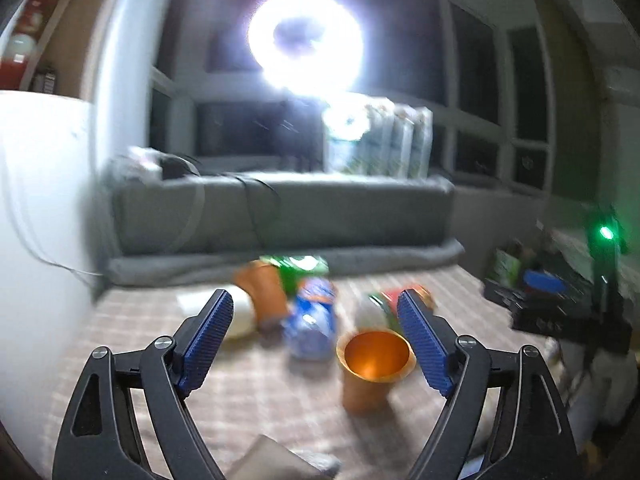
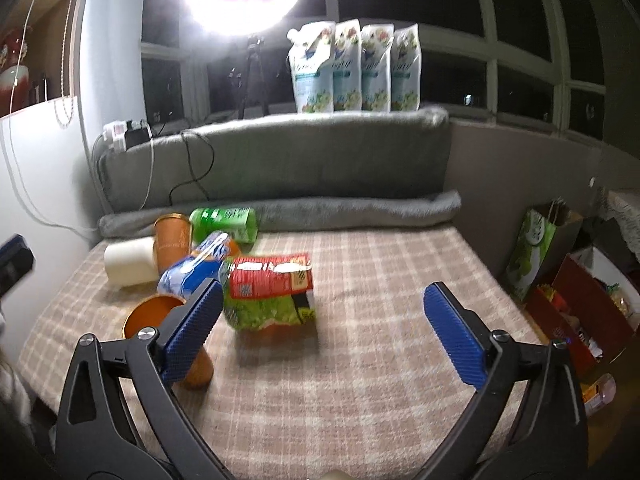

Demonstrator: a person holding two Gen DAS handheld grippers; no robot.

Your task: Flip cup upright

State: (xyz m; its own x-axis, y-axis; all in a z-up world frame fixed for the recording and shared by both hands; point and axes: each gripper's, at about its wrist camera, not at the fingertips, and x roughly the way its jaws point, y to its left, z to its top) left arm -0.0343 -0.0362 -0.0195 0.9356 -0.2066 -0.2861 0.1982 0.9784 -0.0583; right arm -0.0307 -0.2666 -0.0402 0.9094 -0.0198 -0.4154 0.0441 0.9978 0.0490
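Observation:
An orange cup (image 1: 370, 368) stands upright on the checked cloth (image 1: 256, 400), mouth up. My left gripper (image 1: 316, 304) is open and empty, with the cup between its fingers and close to the right finger (image 1: 424, 340). In the right wrist view the same cup (image 2: 160, 320) stands at the left, partly hidden behind my left finger (image 2: 192, 328). My right gripper (image 2: 324, 292) is open and empty above the cloth (image 2: 360, 380). A second orange cup (image 2: 172, 240) lies on its side at the back.
A white cup (image 2: 128, 264), a green can (image 2: 224, 224), a blue packet (image 2: 196, 268) and a red-and-green packet (image 2: 272, 292) lie in a pile. A grey cushion (image 2: 280, 160) backs the table. Boxes and bags (image 2: 580, 300) stand to the right.

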